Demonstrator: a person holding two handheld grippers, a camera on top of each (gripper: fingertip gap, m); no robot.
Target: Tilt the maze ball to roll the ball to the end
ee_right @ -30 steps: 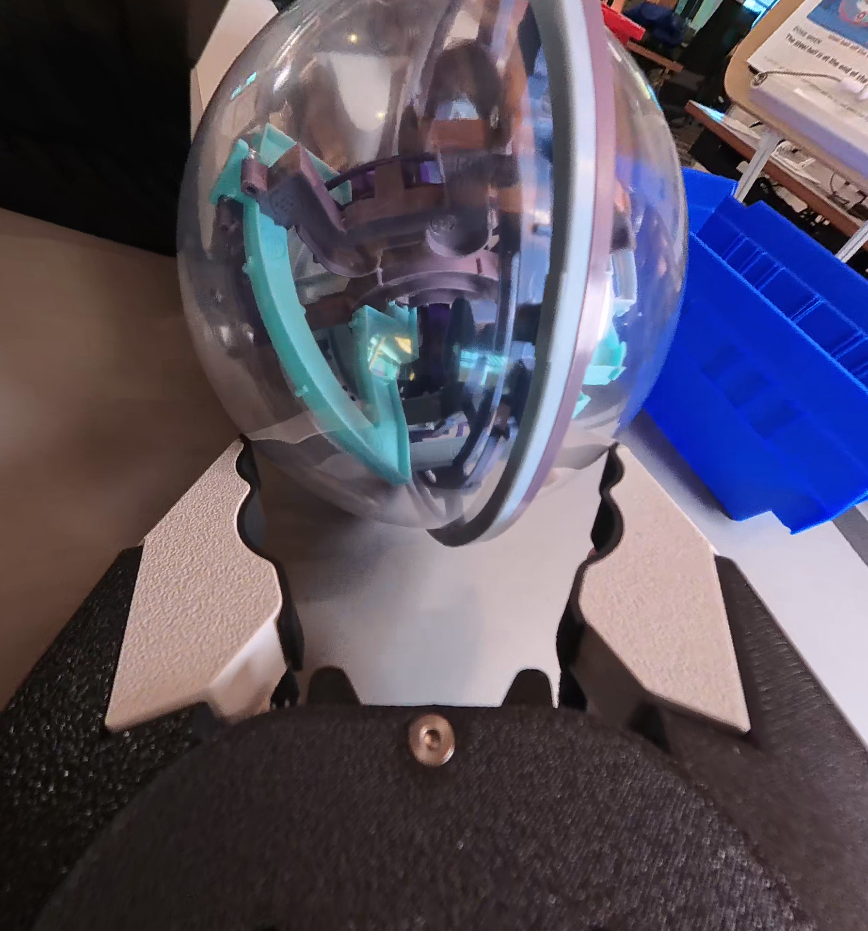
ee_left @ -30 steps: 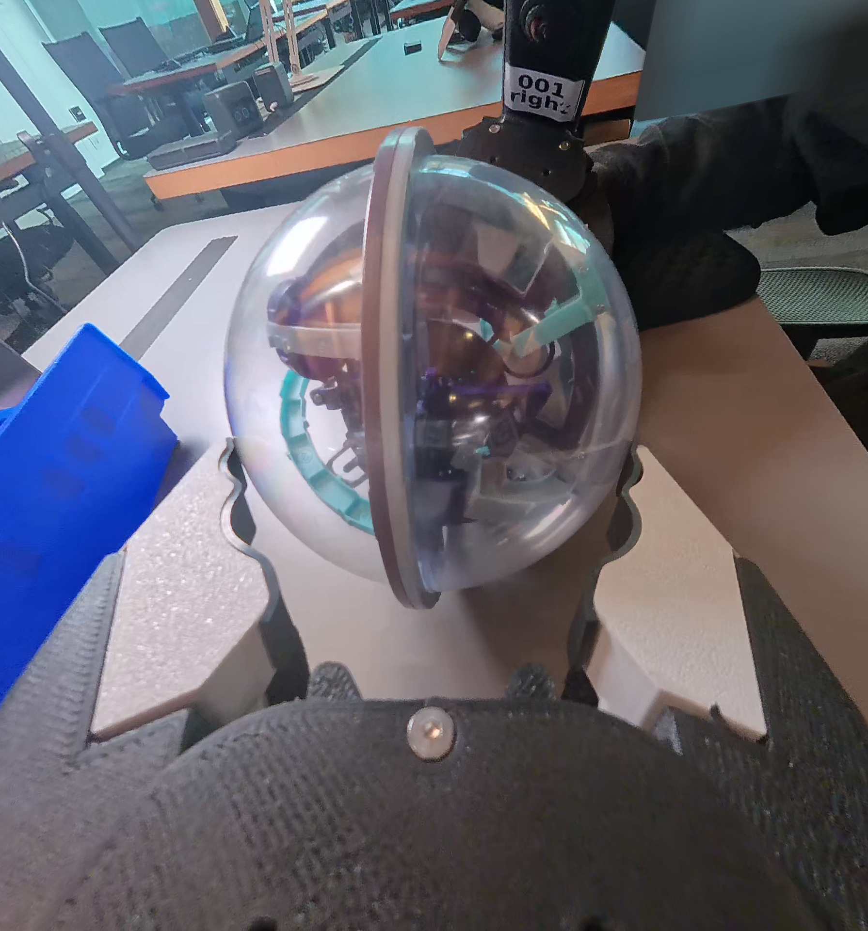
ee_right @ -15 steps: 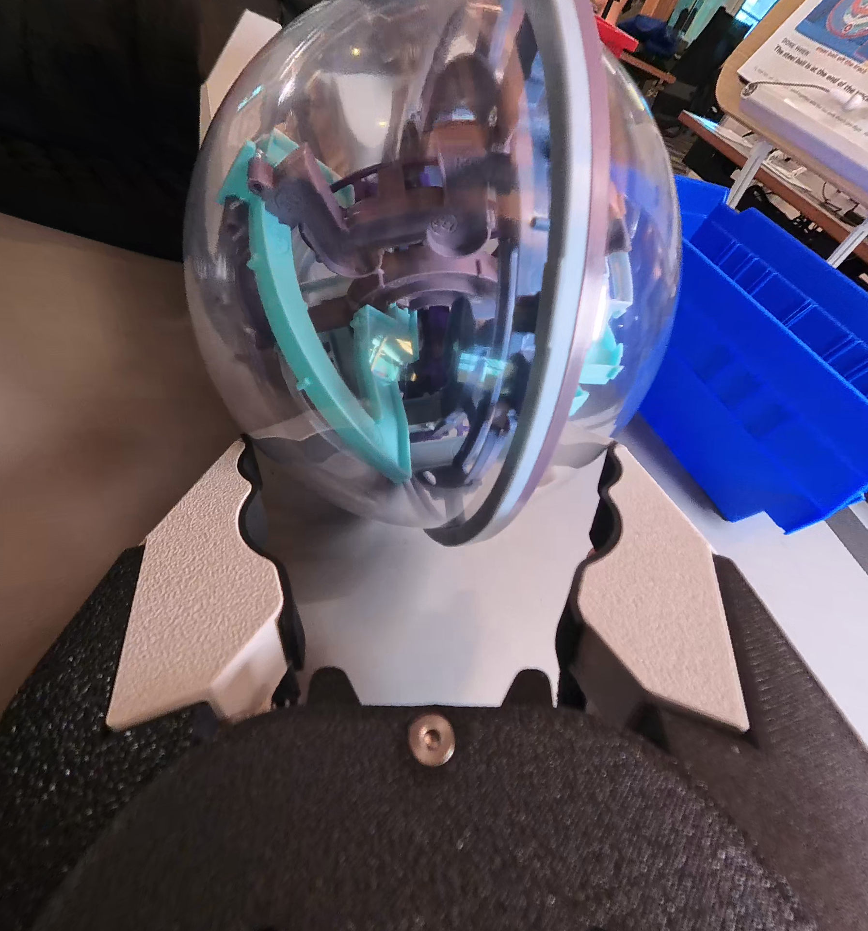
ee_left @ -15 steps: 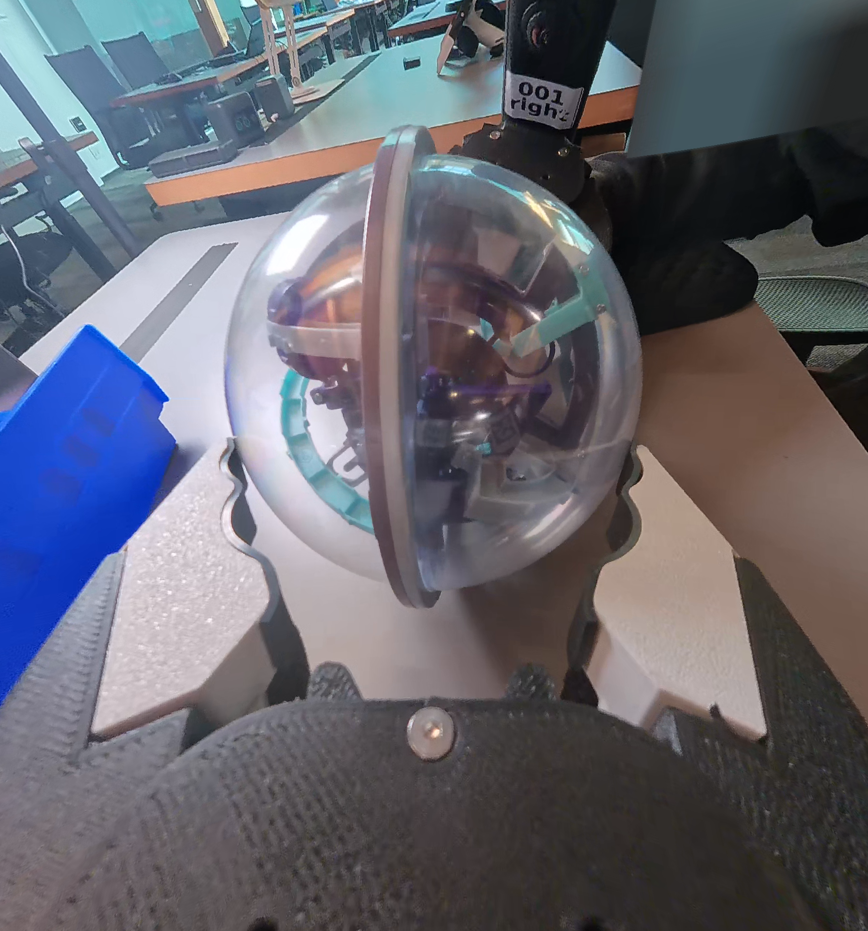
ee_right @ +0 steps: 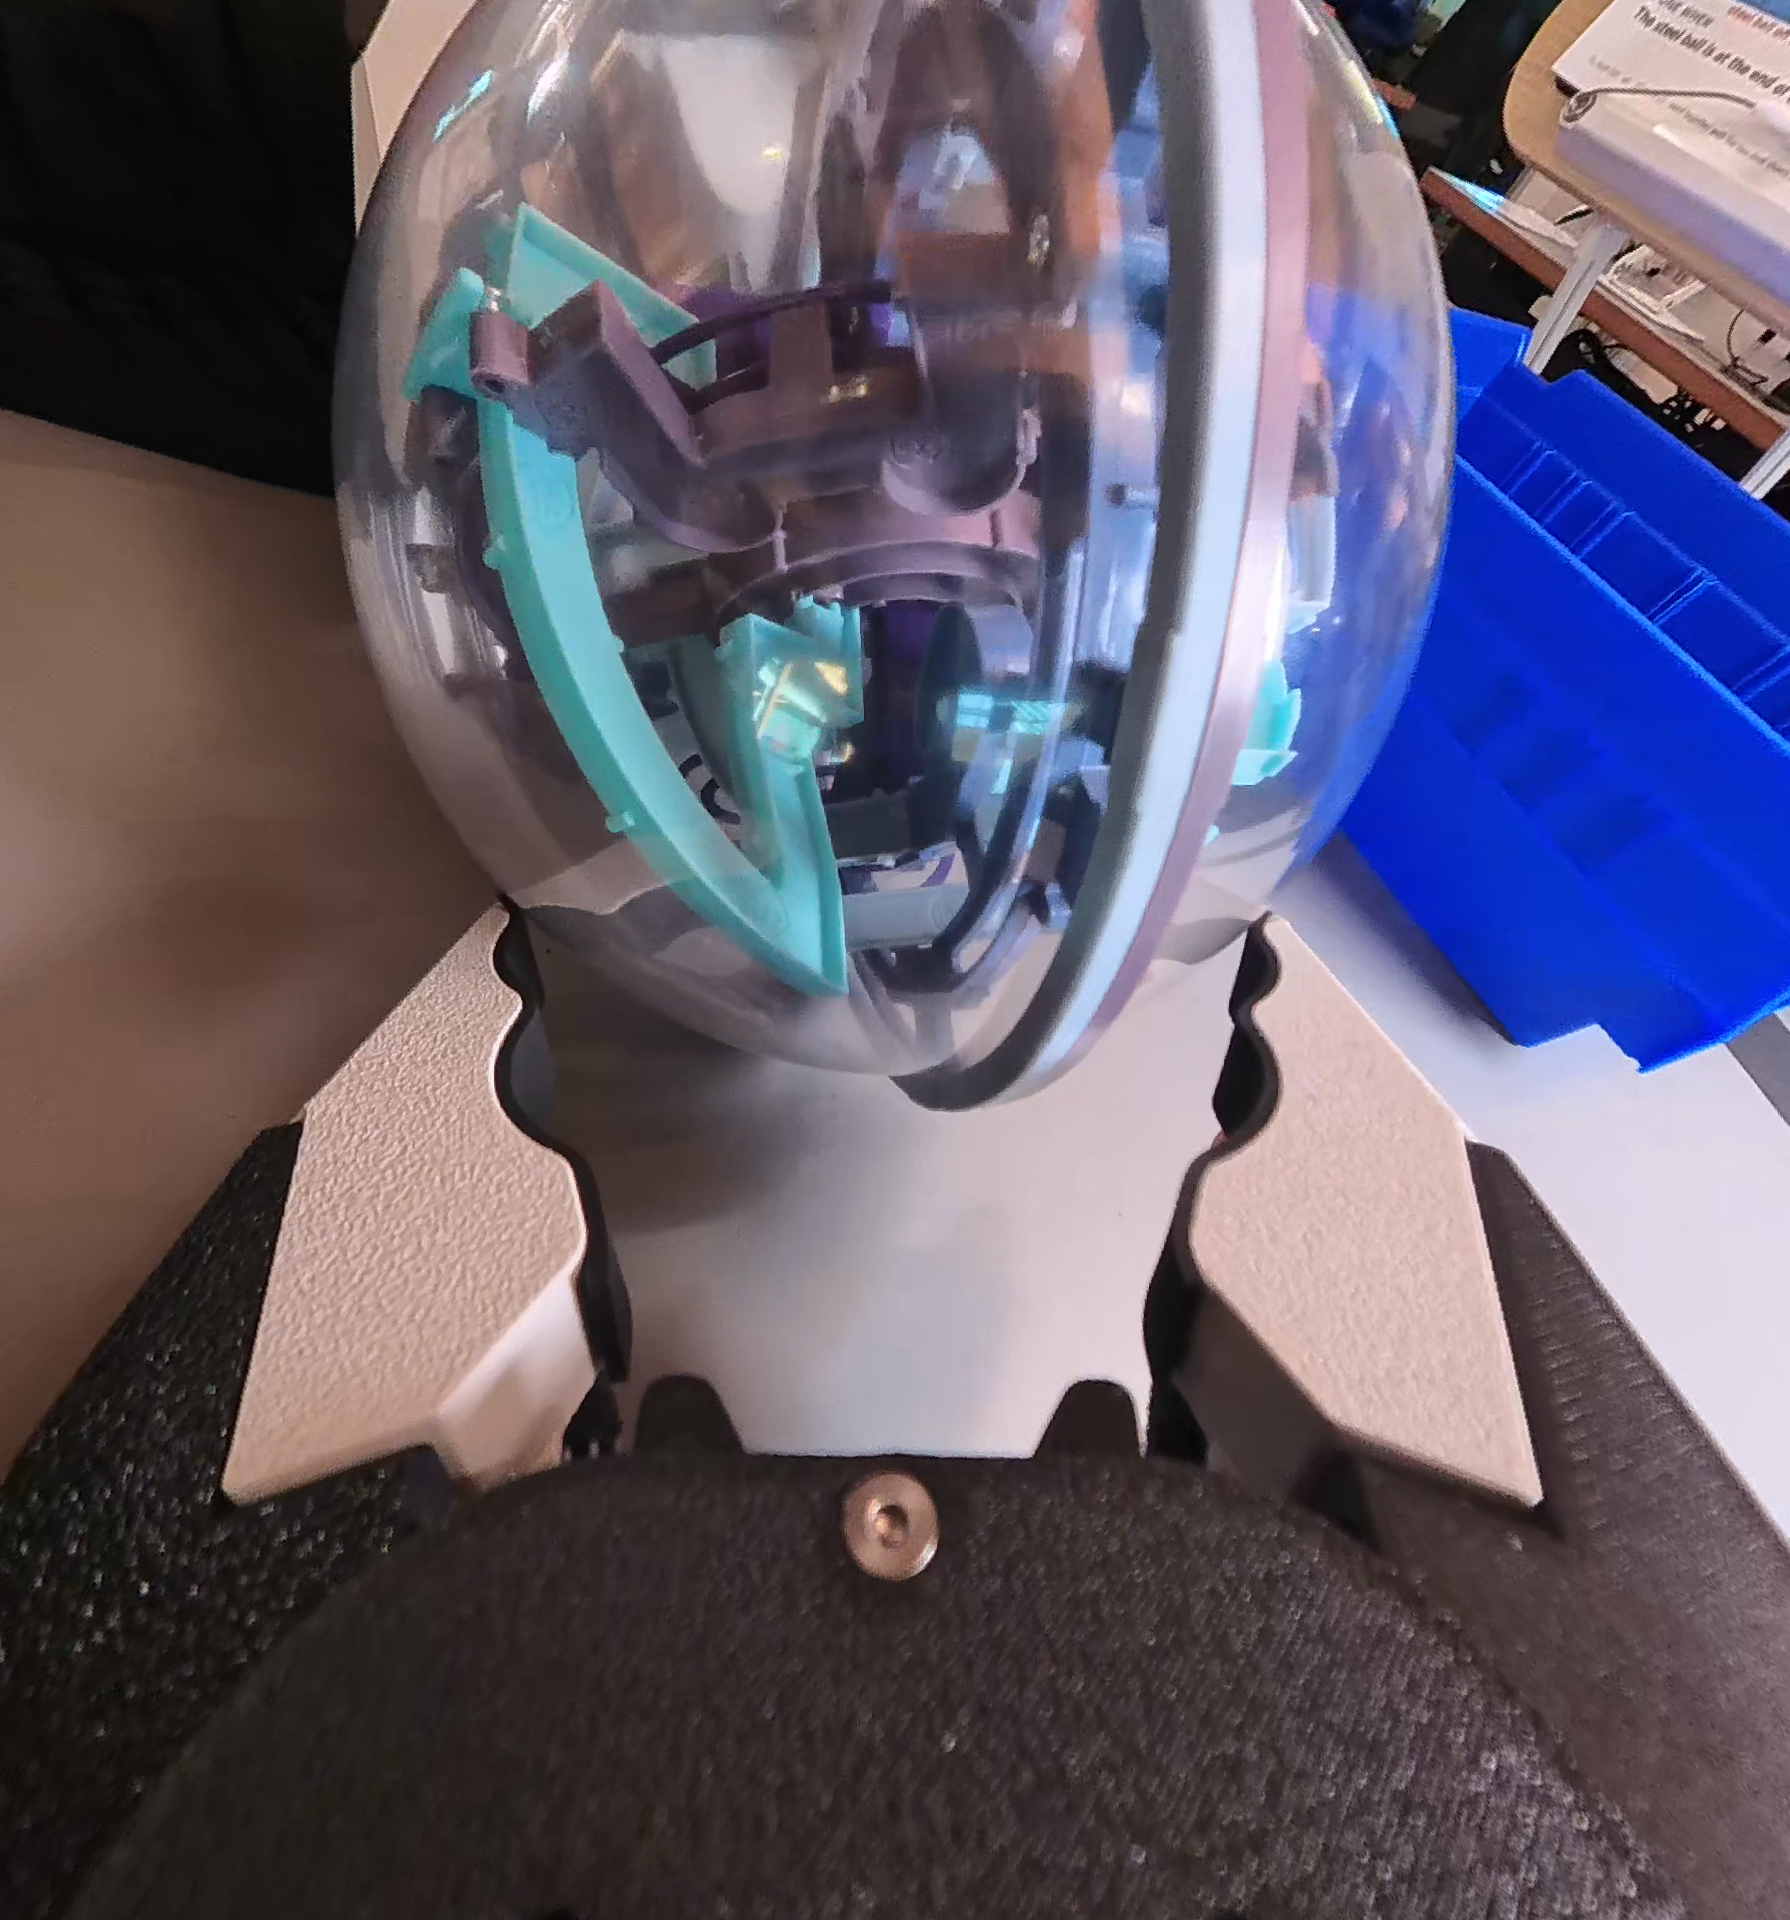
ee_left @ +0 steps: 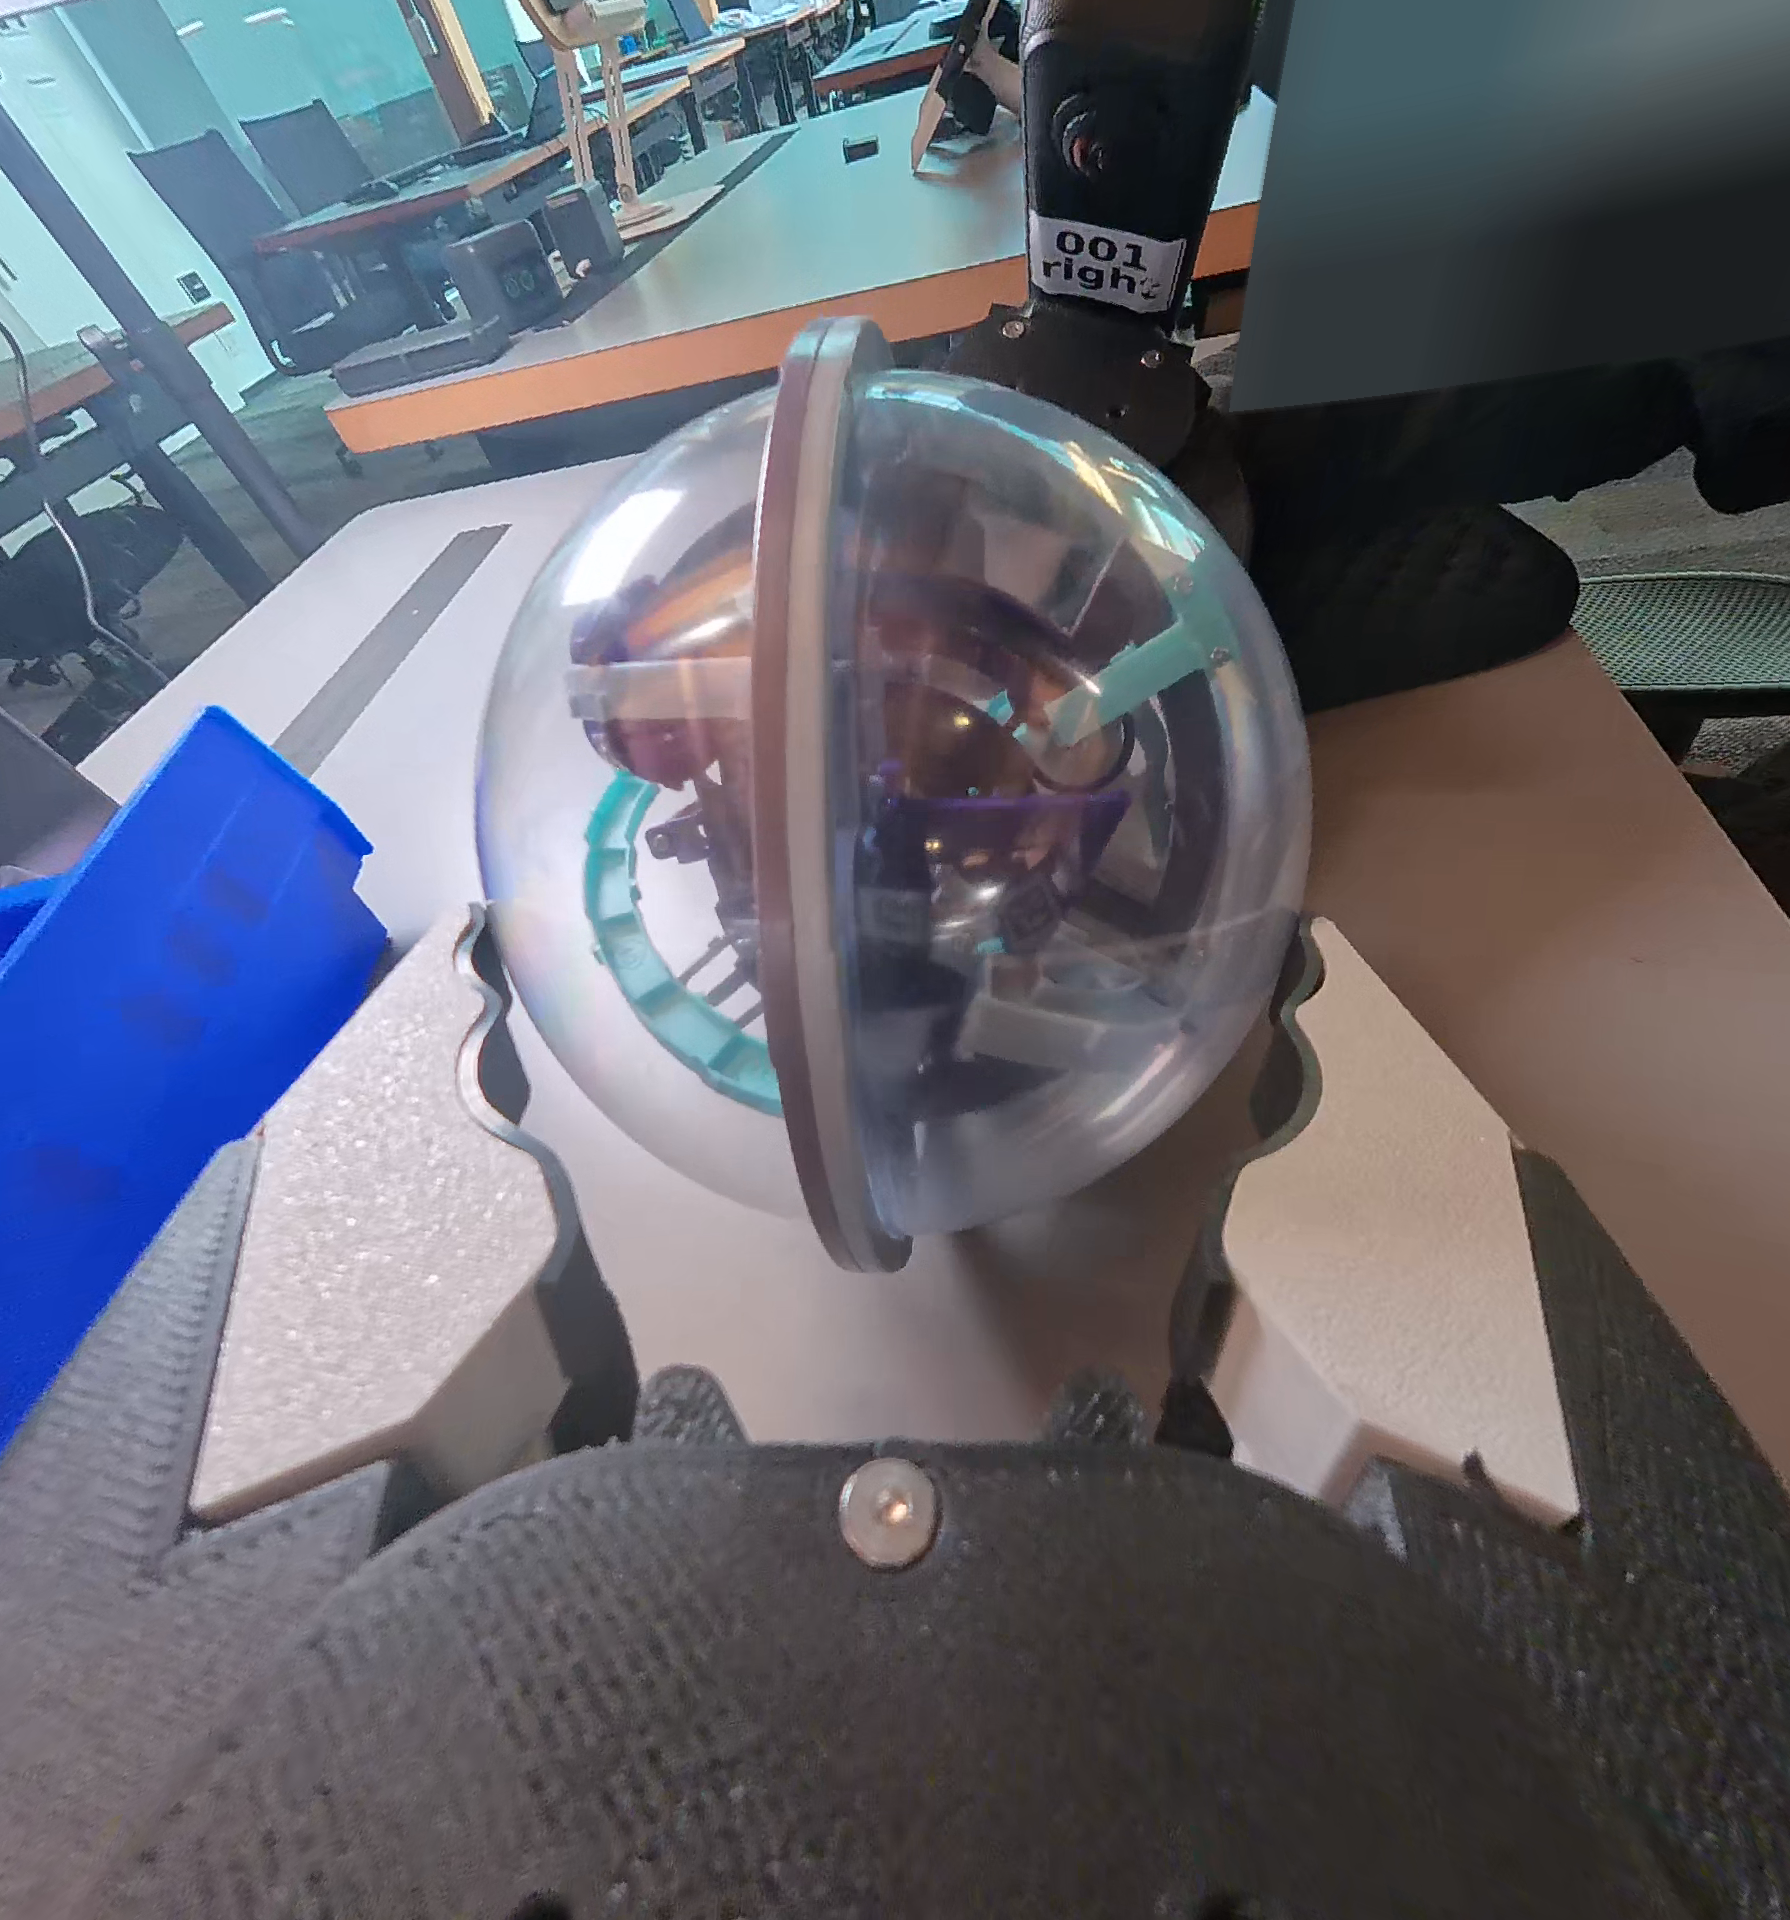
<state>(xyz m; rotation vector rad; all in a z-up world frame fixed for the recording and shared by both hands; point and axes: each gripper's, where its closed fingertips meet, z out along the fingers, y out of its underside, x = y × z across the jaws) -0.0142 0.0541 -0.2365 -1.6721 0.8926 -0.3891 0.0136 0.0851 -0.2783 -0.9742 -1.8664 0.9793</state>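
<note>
From the left: a blue bin (ee_left: 143,956) on the worktop (ee_left: 1556,935), then the maze ball (ee_left: 891,790), clamped between my 2 grippers from opposite sides. My left gripper (ee_left: 886,977) has its fingers (ee_left: 475,997) spread wide, pressing the clear shell; my right gripper (ee_right: 886,987) grips likewise. The seam ring stands near upright, so I judge tilting must pivot across both holds. I cannot spot the small ball inside.

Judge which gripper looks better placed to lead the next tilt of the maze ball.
Neither clearly: left gripper and right gripper each clamp the maze ball from opposite sides, above the table, so both probably tilt together.
</note>
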